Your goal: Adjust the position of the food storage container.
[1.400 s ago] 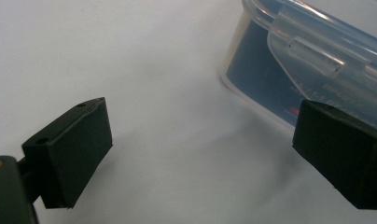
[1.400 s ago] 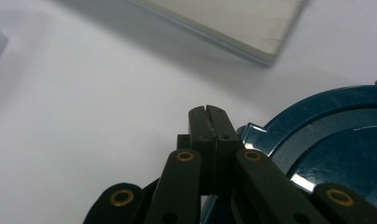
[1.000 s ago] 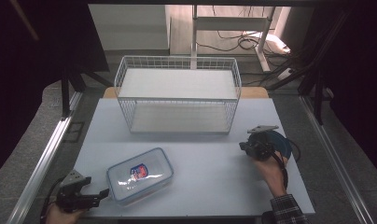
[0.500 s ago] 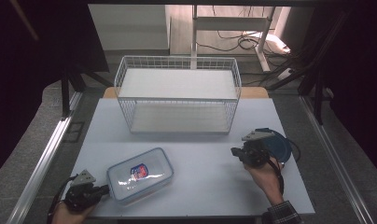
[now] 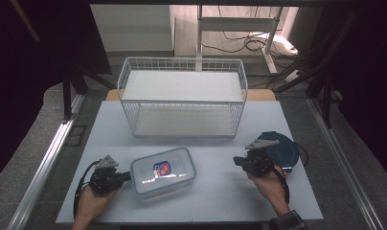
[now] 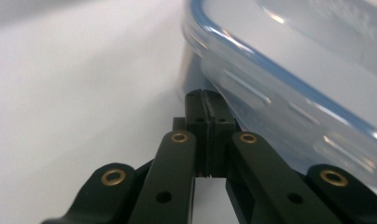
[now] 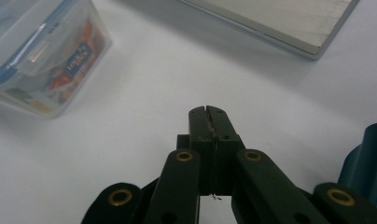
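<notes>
The left gripper has slid up to the red-labelled container.

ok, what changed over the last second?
The left hand-held gripper closed its jaws on nothing and slid right, up to the clear lidded container. The right hand-held gripper shifted slightly left, shut. Container, wire basket and blue lid stayed put.

Container blurred, cut off at frame's right edge
</notes>
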Tool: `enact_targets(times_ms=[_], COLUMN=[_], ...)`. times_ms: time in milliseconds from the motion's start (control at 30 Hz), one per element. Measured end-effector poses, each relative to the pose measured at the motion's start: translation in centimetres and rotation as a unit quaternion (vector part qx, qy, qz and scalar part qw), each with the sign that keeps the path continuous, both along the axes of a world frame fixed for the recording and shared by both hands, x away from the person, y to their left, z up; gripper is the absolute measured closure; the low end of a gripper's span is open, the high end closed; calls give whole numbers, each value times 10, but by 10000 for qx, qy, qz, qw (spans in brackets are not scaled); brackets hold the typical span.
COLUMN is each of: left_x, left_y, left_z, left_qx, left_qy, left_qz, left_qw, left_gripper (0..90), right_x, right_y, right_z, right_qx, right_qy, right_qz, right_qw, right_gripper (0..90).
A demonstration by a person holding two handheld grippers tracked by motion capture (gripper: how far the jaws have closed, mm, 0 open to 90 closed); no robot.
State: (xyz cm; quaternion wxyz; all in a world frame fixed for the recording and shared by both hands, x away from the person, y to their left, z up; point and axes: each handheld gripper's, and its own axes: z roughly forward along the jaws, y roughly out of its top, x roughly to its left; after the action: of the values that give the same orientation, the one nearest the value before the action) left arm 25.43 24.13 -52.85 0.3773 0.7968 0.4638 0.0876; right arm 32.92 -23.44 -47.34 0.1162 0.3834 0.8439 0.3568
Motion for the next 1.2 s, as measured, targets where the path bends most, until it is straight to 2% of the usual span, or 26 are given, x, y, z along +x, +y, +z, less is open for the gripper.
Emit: enact_targets(times_ms=[67, 200, 300, 467, 600, 700, 767, 800, 833, 867, 900, 1100, 1167, 1200], left_x=[10, 27, 37, 51, 58, 57, 55, 53, 53, 51, 49, 33, 27, 25], left_y=[-5, -19, -30, -50, -60, -58, -56, -52, -52, -51, -49, -43, -41, -39], left_z=[1, 2, 3, 3, 3, 2, 3, 4, 4, 4, 4, 5, 5, 5], left_qx=[-43, 9, 50, 4, 17, -35, 40, 95, 95, 146, 237, 475, 525, 506], left_qy=[-19, -59, -79, -95, -137, -136, -184, -235, -235, -260, -287, -420, -441, -427], left_qz=[-53, -144, -220, -390, -463, -475, -429, -386, -386, -373, -358, -301, -305, -292], left_qw=[10000, 9999, 9997, 9992, 9988, 9988, 9989, 9989, 9989, 9989, 9987, 9975, 9972, 9974], left_gripper=[900, 900, 900, 900, 900, 900, 886, 793, 748, 699, 699, 370, 288, 226], right_x=[-1, -2, -4, -7, -11, -12, -13, -14, -14, -14, -14, -16, -18, -19], right_y=[0, 1, 0, 3, 12, 16, 19, 19, 19, 19, 19, 16, 15, 14], right_z=[-1, -2, -2, -3, -6, -8, -10, -11, -11, -12, -12, -15, -16, -17], right_qx=[-8, -8, -17, -20, -68, -85, -158, -197, -197, -181, -181, -214, -207, -185], right_qy=[26, 16, 4, -21, 0, 15, 3, -33, -33, -46, -46, -135, -165, -217], right_qz=[13, 16, 18, 53, 187, 244, 294, 320, 320, 282, 282, 289, 286, 318], right_qw=[10000, 10000, 10000, 10000, 9998, 9997, 9994, 9993, 9993, 9994, 9994, 9993, 9992, 9991], right_gripper=[895, 895, 895, 895, 895, 894, 891, 813, 813, 729, 729, 471, 388, 299])
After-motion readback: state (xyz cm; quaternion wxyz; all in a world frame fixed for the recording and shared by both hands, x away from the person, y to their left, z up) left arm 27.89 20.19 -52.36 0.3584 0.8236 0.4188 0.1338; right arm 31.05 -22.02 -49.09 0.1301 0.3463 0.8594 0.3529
